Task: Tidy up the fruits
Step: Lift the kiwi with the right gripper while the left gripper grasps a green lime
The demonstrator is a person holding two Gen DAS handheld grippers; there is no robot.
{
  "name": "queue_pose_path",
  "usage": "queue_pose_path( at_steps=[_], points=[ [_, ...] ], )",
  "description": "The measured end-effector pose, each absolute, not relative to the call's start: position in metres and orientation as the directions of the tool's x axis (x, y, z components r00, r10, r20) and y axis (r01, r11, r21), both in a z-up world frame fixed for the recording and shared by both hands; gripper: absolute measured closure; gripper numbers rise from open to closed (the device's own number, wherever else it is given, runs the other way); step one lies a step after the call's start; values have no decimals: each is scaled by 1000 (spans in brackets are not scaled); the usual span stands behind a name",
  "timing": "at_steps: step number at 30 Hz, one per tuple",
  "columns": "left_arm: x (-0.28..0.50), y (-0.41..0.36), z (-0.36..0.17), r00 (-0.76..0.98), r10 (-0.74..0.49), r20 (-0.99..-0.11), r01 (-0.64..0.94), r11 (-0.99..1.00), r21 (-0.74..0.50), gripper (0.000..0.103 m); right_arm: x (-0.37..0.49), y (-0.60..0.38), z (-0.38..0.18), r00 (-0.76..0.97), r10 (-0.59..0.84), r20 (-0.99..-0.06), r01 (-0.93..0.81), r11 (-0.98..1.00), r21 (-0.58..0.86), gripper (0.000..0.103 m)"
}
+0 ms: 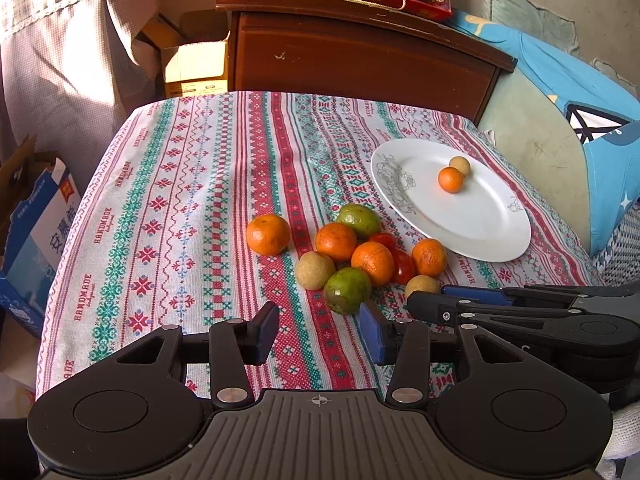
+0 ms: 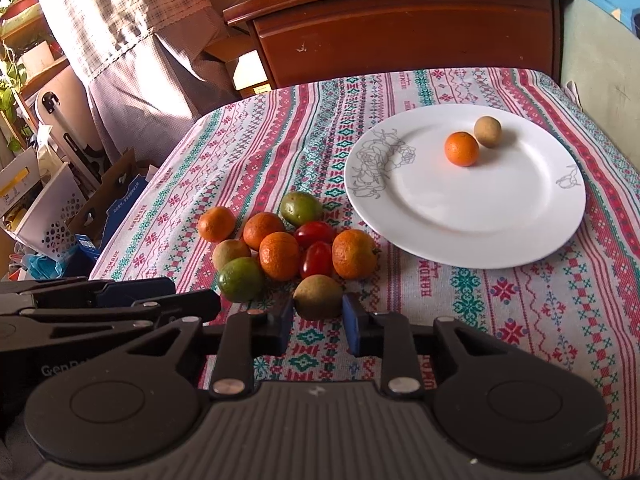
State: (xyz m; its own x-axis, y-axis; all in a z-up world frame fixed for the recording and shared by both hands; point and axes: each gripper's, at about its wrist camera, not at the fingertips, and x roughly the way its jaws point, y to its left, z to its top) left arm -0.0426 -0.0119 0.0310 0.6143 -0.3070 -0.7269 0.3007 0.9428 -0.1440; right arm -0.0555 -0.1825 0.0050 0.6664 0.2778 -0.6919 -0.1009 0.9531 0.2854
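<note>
The right wrist view is showing a white plate point(image 2: 480, 232) carrying one small orange point(image 2: 461, 149) and one brownish fruit point(image 2: 487, 131). Beside it on the surface point(image 2: 520, 320) are lying four oranges, two green fruits, two red tomatoes and two brownish fruits. The right tool point(image 2: 318, 322) is narrowly parted, its pads bracketing the nearest brownish fruit point(image 2: 318, 297); contact is unclear. The left tool point(image 1: 320, 330) is standing partly open, holding nothing.

Two handheld black plastic grippers: left gripper point(image 1: 319, 326) and right gripper point(image 2: 316, 322) have blue finger pads, silver rivets, ribbed grey bases.
</note>
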Motion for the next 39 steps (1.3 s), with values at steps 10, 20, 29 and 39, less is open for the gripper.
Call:
queue_pose_path(
  at_steps=[10,20,29,39],
  points=[
    [-39,-24,23,600,-321,-732,325,935,-143,64,-62,-192,9,669,272,-691,-86,952,292,77],
    [-32,-36,14,607,-308,-733,331,936,-119,64,-65,-194,8,665,266,-698,-81,955,287,77],
    [-28,-41,10,617,-303,-726,336,936,-106,66,-64,-193,7,658,270,-703,-82,953,290,74],
    [-30,-40,10,623,-311,-718,339,934,-111,75,-65,-192,5,652,274,-707,-88,954,288,75]
  ],
)
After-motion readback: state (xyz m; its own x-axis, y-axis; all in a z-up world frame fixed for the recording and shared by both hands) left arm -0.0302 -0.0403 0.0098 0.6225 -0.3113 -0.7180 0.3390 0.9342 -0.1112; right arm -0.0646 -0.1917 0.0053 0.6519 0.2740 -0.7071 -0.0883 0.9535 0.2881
